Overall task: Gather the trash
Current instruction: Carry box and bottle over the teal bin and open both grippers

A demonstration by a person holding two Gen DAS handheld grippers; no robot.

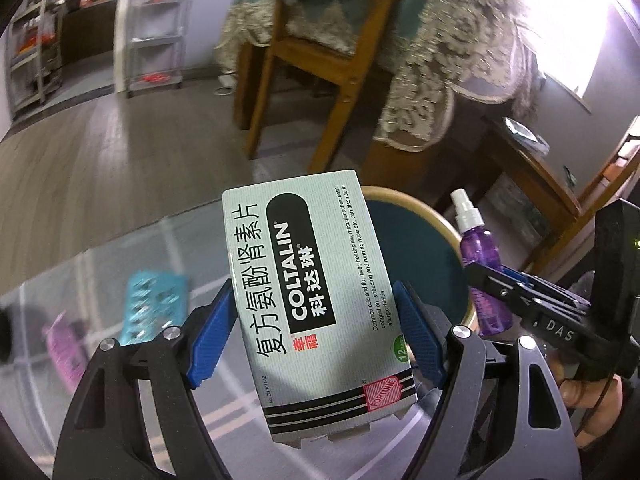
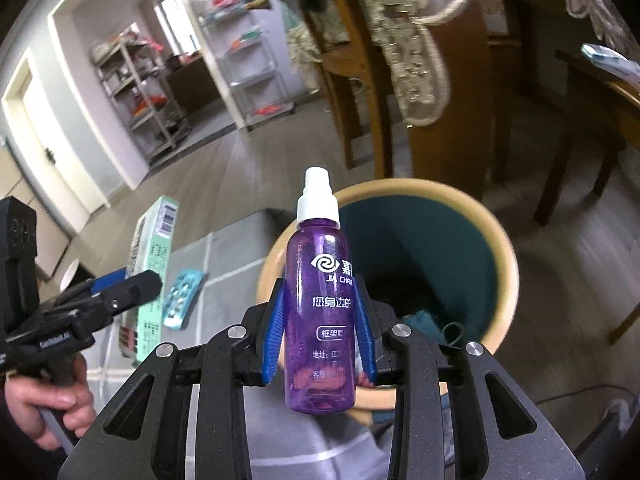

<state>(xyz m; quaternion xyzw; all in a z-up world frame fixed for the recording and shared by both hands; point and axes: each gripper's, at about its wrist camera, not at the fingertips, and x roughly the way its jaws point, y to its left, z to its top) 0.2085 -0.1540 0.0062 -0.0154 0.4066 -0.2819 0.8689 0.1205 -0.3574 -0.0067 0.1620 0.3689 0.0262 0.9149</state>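
My left gripper (image 1: 316, 336) clamps a Coltalin medicine box (image 1: 316, 300) by its sides; my right gripper (image 2: 320, 328) squeezes a purple spray bottle (image 2: 320, 320) upright. Both hang near the teal bin (image 2: 496, 264); a blister pack (image 2: 182, 300) lies on the glass table (image 1: 100, 264).

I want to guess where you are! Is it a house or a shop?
Probably a house, a dining area: a wooden chair by a lace tablecloth, storage shelves, and a waste bin on the floor.
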